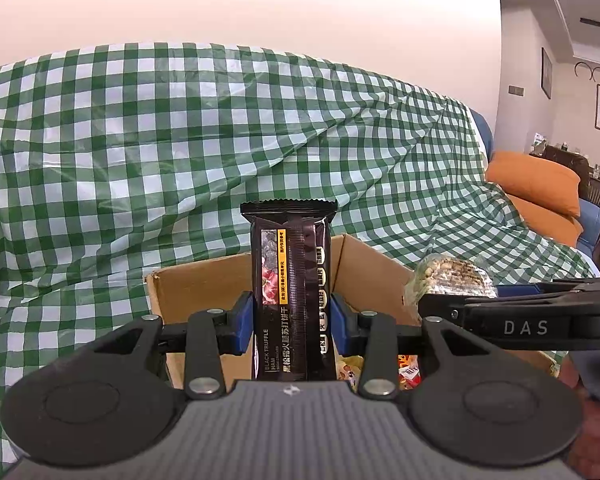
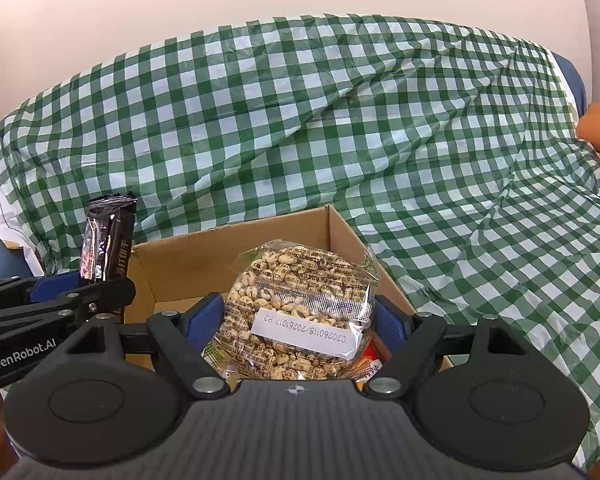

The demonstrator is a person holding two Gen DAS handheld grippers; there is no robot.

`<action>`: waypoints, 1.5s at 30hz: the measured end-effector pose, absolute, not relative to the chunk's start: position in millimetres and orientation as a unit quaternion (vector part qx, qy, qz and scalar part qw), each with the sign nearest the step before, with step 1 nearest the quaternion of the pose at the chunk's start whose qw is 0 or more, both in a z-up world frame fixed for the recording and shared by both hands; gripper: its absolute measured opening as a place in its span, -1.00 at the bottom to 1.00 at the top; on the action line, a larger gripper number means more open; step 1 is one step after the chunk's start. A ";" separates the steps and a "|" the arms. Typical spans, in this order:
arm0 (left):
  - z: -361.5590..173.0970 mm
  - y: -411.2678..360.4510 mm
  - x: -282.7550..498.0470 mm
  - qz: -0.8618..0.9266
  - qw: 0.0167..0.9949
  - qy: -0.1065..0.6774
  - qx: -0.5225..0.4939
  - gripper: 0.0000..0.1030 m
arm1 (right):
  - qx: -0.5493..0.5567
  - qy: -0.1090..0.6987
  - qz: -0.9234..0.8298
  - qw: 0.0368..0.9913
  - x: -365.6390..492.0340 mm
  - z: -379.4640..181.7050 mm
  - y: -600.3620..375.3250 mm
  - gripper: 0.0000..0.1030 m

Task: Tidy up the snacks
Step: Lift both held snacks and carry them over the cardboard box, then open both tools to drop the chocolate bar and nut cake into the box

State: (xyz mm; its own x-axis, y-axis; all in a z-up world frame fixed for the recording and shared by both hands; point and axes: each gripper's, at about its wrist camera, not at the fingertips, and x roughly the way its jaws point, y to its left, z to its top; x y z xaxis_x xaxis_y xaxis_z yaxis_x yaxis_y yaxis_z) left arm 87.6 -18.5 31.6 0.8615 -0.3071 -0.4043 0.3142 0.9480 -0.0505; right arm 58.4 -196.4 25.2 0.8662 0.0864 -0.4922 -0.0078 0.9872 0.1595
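The left gripper [image 1: 292, 320] is clamping an upright black cracker packet [image 1: 292, 280], while the right gripper [image 2: 300, 320] is squeezing a clear bag of puffed grain [image 2: 296, 312]; both are hovering over the open cardboard box [image 2: 204, 264], beyond which a green checked cloth [image 2: 300, 120] is draping the sofa

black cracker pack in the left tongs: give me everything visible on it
The black cracker pack is a slim glossy foil sachet with crimped, serrated ends, printed "BLACK TRUFFLE HAM" beside Chinese text, a yellow strip and a ham photo. It stands upright, gripped at mid-height between the blue pads of the left tongs, above the open cardboard box. Its lower end is hidden.
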 end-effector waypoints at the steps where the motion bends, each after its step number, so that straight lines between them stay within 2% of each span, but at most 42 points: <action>1: 31.3 -19.1 87.4 -0.162 0.965 0.208 0.009 -0.16 | 0.077 0.259 0.023 0.963 58.6 24.7 -196.5 0.58; 29: 29.4 -22.6 85.5 -0.187 0.961 0.203 0.016 -0.14 | 0.065 0.277 0.020 0.958 65.6 19.2 -193.3 0.59; 31: 29.6 -23.1 85.5 -0.193 0.959 0.208 0.016 0.18 | 0.064 0.285 0.025 0.956 67.9 17.4 -192.3 0.62; 33: 30.2 -22.0 83.4 -0.192 0.960 0.203 0.014 0.27 | 0.057 0.295 0.024 0.953 70.7 14.7 -190.6 0.65; 39: 31.2 -14.0 81.5 -0.181 0.962 0.205 0.003 0.29 | 0.055 0.294 0.019 0.954 72.2 11.7 -190.2 0.76; 45: 38.5 -7.7 58.9 -0.162 0.972 0.168 0.040 0.69 | 0.053 0.280 0.022 0.958 62.7 16.6 -191.0 0.77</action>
